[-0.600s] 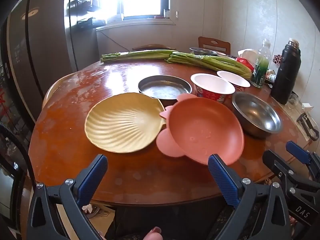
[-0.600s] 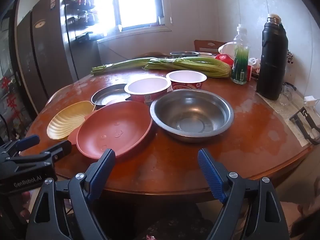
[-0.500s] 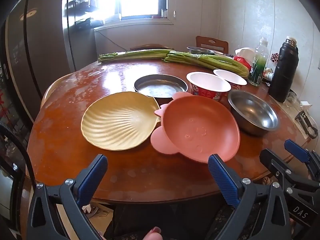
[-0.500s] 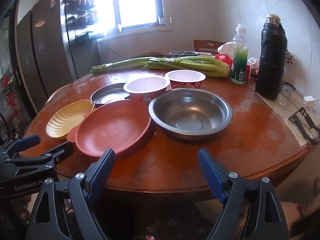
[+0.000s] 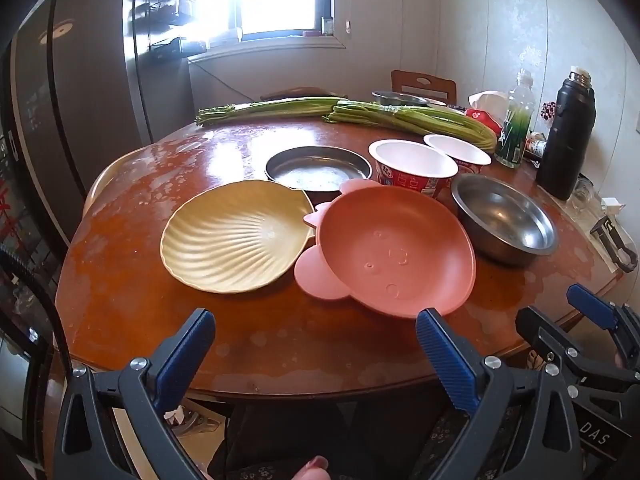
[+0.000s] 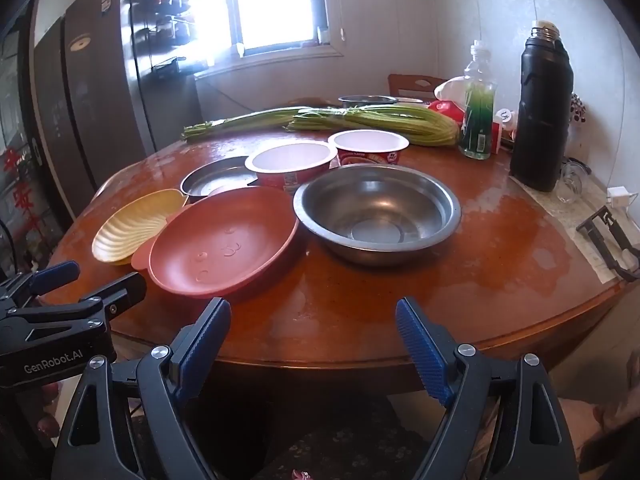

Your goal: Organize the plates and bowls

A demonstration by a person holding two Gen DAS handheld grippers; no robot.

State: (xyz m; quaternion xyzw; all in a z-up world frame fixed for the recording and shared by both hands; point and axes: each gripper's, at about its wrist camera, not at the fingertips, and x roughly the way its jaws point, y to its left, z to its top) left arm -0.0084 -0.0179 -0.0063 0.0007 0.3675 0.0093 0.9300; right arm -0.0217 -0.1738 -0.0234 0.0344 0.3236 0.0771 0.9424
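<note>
Every dish is lying unstacked on the surface (image 5: 120,296), which suggests the organizing is only beginning. Taking the pink plate (image 5: 394,246) as the landmark: the yellow shell plate (image 5: 234,236) is sitting just to its left with rims touching or nearly so, and the shallow steel dish (image 5: 318,168) is lying just behind it. The first paper bowl (image 5: 412,164) is standing behind its right rim, with the second paper bowl (image 5: 458,154) further back to the right. The steel bowl (image 6: 376,212) is resting immediately to its right. They are probably spread out like this so that each can be picked up singly and nested by kind.

The left gripper (image 5: 316,344) is hovering over the near edge of the surface, in front of the pink plate, jaws standing fully apart and holding nothing; its right finger appears close to the plate's near rim, though contact cannot be judged. The right gripper (image 6: 314,330) is likewise gaping wide and empty, hanging in front of the pink plate's right side and facing the steel bowl, touching nothing.
</note>
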